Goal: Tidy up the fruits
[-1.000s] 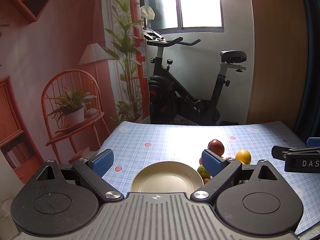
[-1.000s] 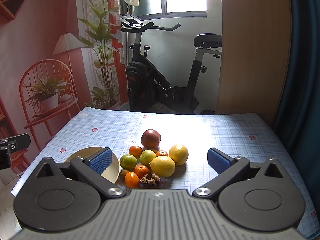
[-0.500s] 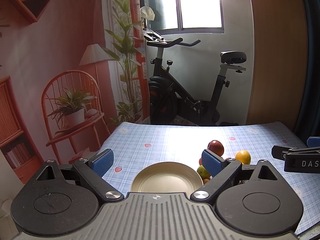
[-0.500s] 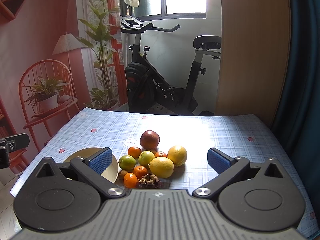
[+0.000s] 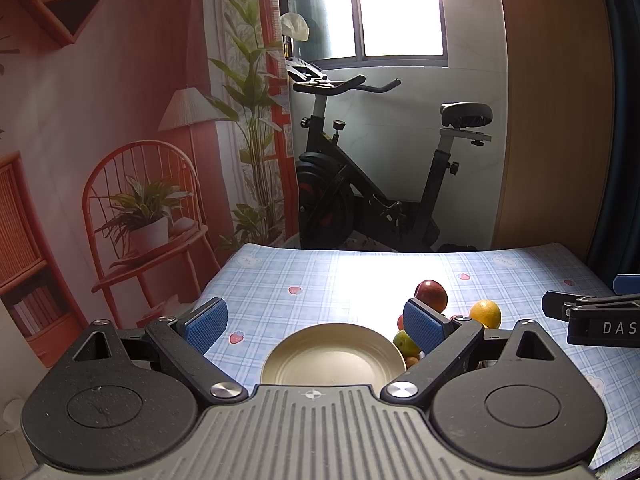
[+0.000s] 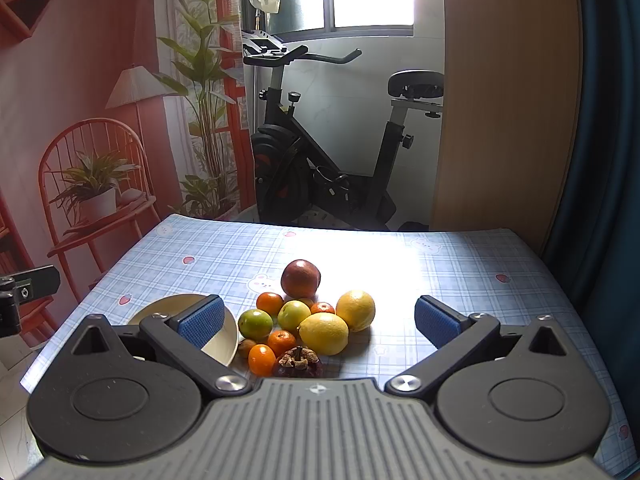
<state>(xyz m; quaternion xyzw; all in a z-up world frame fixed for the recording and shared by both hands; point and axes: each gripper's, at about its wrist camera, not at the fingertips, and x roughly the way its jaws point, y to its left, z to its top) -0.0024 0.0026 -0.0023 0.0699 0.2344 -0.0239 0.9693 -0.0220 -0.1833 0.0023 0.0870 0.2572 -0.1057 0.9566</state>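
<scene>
A heap of fruit lies on the blue checked tablecloth (image 6: pixel 460 280): a red apple (image 6: pixel 301 278), two lemons (image 6: pixel 324 333), green fruits (image 6: pixel 255 323), several small oranges (image 6: pixel 262 359) and a dark mangosteen (image 6: pixel 298 363). An empty cream plate (image 5: pixel 332 354) sits just left of the heap. My right gripper (image 6: pixel 318 322) is open above the near side of the heap, holding nothing. My left gripper (image 5: pixel 316 322) is open over the plate, also holding nothing. In the left wrist view the apple (image 5: pixel 431 294) and one lemon (image 5: pixel 485 313) show past the right finger.
An exercise bike (image 6: pixel 328 152) stands beyond the table's far edge. A red chair with a potted plant (image 5: pixel 140 216) is off the table's left side. A wooden panel (image 6: pixel 504 120) and a dark curtain (image 6: pixel 608 140) rise at the right.
The right gripper has drifted slightly right and forward, so the fruit sits a little further left in its view. The left gripper has barely moved.
</scene>
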